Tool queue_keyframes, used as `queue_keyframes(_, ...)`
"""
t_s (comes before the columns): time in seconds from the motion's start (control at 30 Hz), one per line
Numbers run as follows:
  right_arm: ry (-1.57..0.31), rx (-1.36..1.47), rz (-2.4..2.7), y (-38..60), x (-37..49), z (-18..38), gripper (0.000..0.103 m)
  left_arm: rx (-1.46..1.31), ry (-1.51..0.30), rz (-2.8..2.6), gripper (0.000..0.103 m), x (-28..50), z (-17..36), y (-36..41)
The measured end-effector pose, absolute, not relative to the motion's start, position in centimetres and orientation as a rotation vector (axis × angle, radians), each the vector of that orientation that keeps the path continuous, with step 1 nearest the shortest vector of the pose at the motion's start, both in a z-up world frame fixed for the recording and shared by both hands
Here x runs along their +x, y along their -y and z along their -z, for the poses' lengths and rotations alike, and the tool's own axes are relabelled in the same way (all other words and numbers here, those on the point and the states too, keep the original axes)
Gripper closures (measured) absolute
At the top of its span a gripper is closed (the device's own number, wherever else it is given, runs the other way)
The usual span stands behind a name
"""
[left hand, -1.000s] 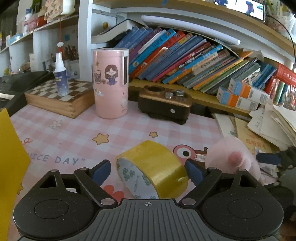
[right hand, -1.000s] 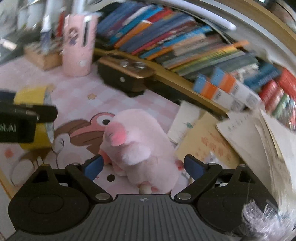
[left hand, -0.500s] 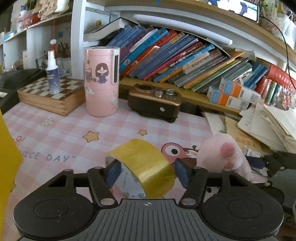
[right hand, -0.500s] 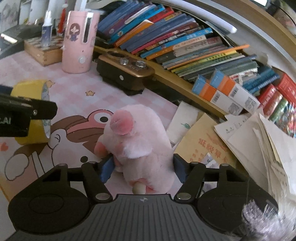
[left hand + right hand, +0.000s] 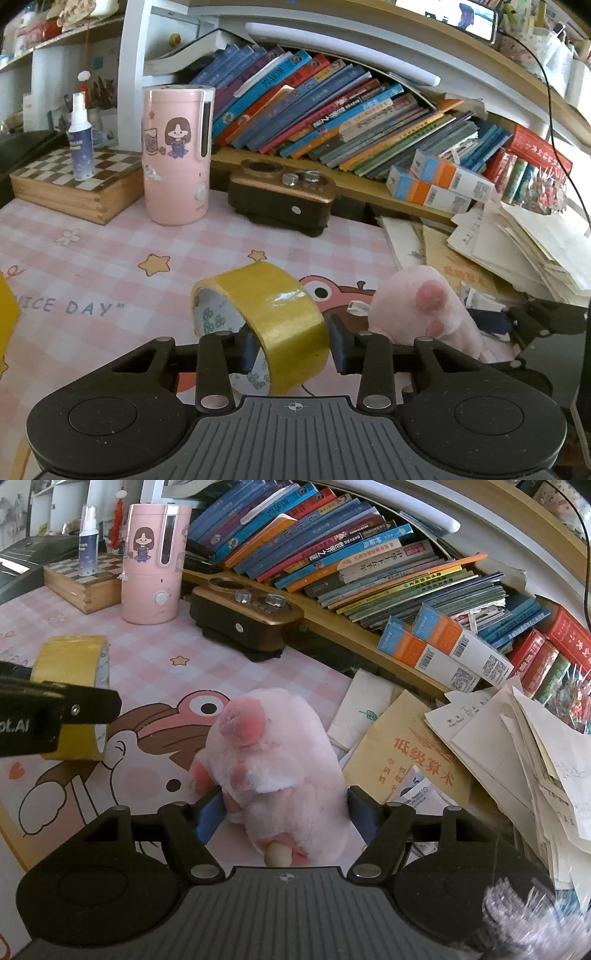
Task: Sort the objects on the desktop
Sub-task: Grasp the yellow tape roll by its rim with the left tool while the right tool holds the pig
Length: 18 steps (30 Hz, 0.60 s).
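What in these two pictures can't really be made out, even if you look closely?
- Yellow sheet, left wrist view: cut off by the left edge.
- Tape roll: its lower part sits behind the left gripper.
- Plush toy, right wrist view: its underside is hidden by the right gripper.
- Shiny fuzzy thing: blurred.

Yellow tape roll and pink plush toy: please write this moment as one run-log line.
left hand-held gripper: shut on yellow tape roll | right hand-held gripper: shut on pink plush toy

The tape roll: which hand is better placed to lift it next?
Left. The left tongs are shut on the tape roll, their jaws having just closed. The right tongs clasp the plush toy.
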State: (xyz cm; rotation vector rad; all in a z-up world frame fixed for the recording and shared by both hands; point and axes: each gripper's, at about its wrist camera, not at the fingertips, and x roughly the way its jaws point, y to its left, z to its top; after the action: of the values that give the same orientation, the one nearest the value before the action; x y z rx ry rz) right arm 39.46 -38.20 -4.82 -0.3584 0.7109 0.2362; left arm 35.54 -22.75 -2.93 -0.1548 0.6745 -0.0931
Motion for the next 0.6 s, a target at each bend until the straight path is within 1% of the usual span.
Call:
queue_keyframes(0.03, -0.711, -0.360, -0.237, 38.2, 39.5, 4.8, 0.034, -0.153, -0.674, 0.092, 0.067, 35.5, 2.9, 22.8)
queue_keyframes(0.1, -0.712, -0.365, -0.241, 38.1, 39.6, 4.9, 0.034, -0.153, -0.673, 0.093, 0.073, 35.5, 2.8, 22.7)
queue_keyframes(0.17, -0.713, -0.364, -0.246, 38.2, 39.8, 4.8, 0.037, -0.152, -0.666, 0.091, 0.076, 35.3, 2.6, 22.7)
queue_keyframes(0.2, -0.713, -0.358, -0.248, 38.2, 39.9, 4.7, 0.039, -0.153, -0.664, 0.096, 0.084, 35.3, 2.5, 22.6)
queue_keyframes(0.23, -0.714, -0.351, -0.248, 38.3, 40.0, 4.6, 0.041, -0.159, -0.673, 0.101, 0.086, 35.4, 2.5, 22.5)
queue_keyframes(0.27, -0.714, -0.343, -0.246, 38.4, 40.0, 4.5, 0.042, -0.173, -0.682, 0.105, 0.092, 35.4, 2.5, 22.3)
queue_keyframes(0.33, -0.715, -0.318, -0.242, 38.6, 40.1, 4.2, 0.045, -0.172, -0.687, 0.110, 0.096, 35.4, 2.6, 22.3)
queue_keyframes(0.37, -0.715, -0.297, -0.240, 38.8, 40.1, 4.1, 0.045, -0.161, -0.687, 0.109, 0.098, 35.3, 2.7, 22.3)
queue_keyframes(0.6, -0.724, -0.239, -0.256, 38.8, 39.6, 3.3, 0.045, -0.161, -0.686, 0.108, 0.097, 34.9, 2.6, 22.2)
